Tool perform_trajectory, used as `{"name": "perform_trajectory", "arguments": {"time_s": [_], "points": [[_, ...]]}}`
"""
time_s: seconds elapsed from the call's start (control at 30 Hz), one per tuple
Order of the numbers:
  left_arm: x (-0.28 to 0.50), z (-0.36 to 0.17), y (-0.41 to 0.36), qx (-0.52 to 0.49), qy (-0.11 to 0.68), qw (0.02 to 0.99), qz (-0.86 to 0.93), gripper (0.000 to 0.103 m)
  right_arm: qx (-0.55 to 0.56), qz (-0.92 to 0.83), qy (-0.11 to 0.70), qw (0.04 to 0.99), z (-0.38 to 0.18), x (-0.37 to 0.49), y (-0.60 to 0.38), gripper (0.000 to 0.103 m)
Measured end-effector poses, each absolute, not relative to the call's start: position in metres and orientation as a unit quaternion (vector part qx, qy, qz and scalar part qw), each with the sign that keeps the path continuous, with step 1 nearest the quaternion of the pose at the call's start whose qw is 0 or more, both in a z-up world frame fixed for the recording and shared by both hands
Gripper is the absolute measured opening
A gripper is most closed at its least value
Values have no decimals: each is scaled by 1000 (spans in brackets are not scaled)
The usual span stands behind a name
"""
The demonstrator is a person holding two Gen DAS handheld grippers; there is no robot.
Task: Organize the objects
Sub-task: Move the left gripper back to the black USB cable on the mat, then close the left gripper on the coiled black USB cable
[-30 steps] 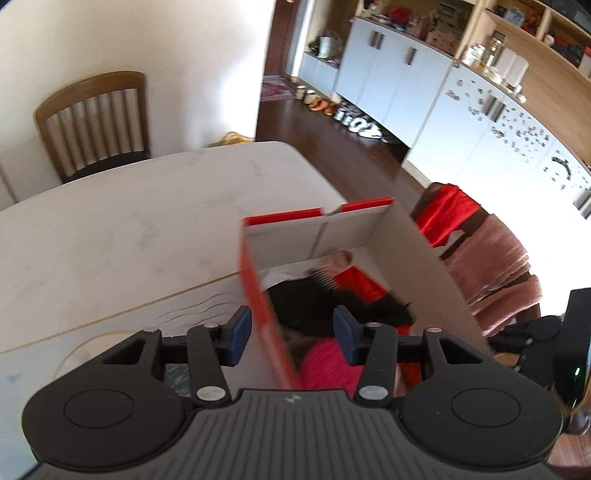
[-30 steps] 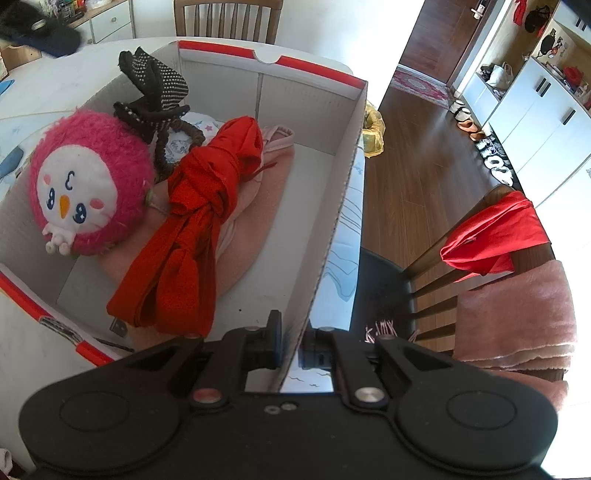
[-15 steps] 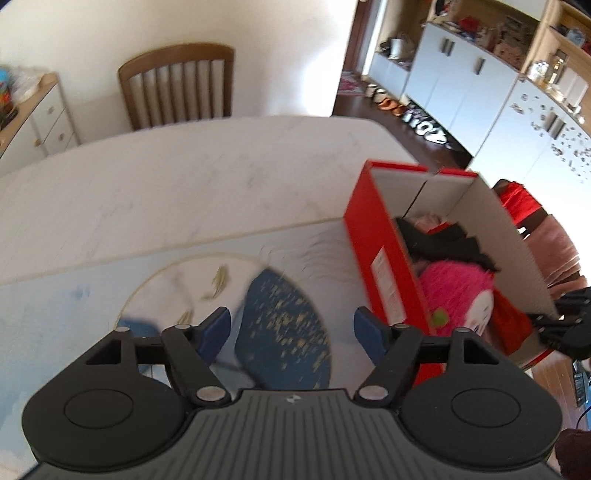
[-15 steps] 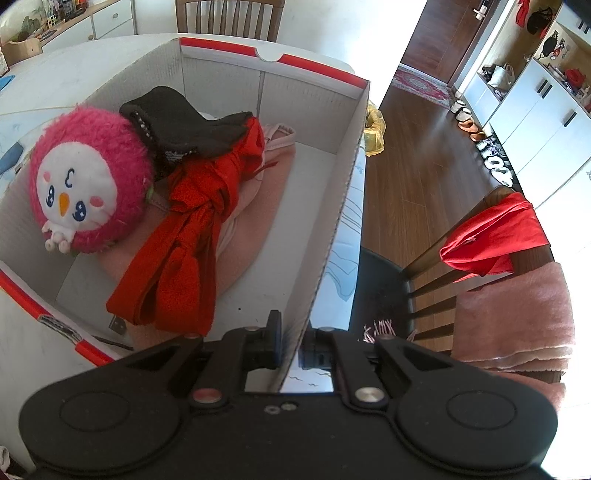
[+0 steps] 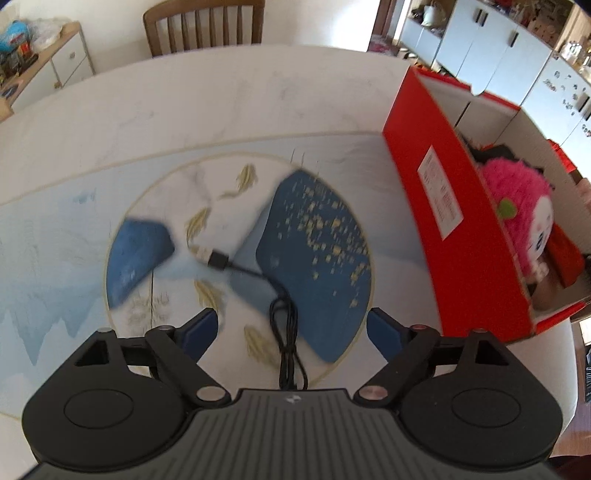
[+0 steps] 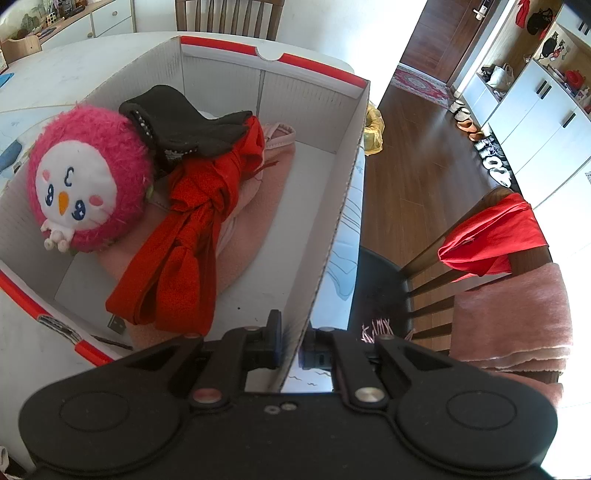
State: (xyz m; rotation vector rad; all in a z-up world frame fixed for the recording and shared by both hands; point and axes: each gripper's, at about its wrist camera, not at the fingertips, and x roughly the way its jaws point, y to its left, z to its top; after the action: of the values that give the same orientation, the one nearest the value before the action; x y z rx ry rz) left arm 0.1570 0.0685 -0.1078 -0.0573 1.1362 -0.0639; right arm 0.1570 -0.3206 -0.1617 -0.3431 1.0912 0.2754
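Observation:
A red cardboard box [image 5: 458, 221] stands on the table's right side. My right gripper [image 6: 291, 345] is shut on the box's near wall [image 6: 325, 236]. Inside lie a pink plush toy [image 6: 85, 181], a red cloth [image 6: 192, 236], a black fabric piece [image 6: 181, 125] and a pink garment [image 6: 255, 210]. My left gripper [image 5: 291, 330] is open and empty above a black USB cable [image 5: 273, 291] that lies on the patterned mat [image 5: 240, 236].
A wooden chair [image 5: 203, 22] stands at the table's far side. Another chair [image 6: 491, 258] draped with red and pink cloths stands right of the box. A sideboard [image 5: 44, 62] stands far left. White cabinets [image 5: 491, 48] line the back right.
My left gripper has swung left, away from the box, over the mat and the cable. The black fabric piece now lies in the box. My right gripper has not moved.

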Motion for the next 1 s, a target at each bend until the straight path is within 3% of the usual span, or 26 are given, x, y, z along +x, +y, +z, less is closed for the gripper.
{"name": "perform_trajectory", "arguments": {"time_s": [0.9,1.0], "points": [[140,-156,72,-35,567,823,3,87,-163,128,515,832,-159,156,-323,8],[139,-155,71,-28,564,825,8,77,-163,128,515,832,-159,156,-323,8]]}}
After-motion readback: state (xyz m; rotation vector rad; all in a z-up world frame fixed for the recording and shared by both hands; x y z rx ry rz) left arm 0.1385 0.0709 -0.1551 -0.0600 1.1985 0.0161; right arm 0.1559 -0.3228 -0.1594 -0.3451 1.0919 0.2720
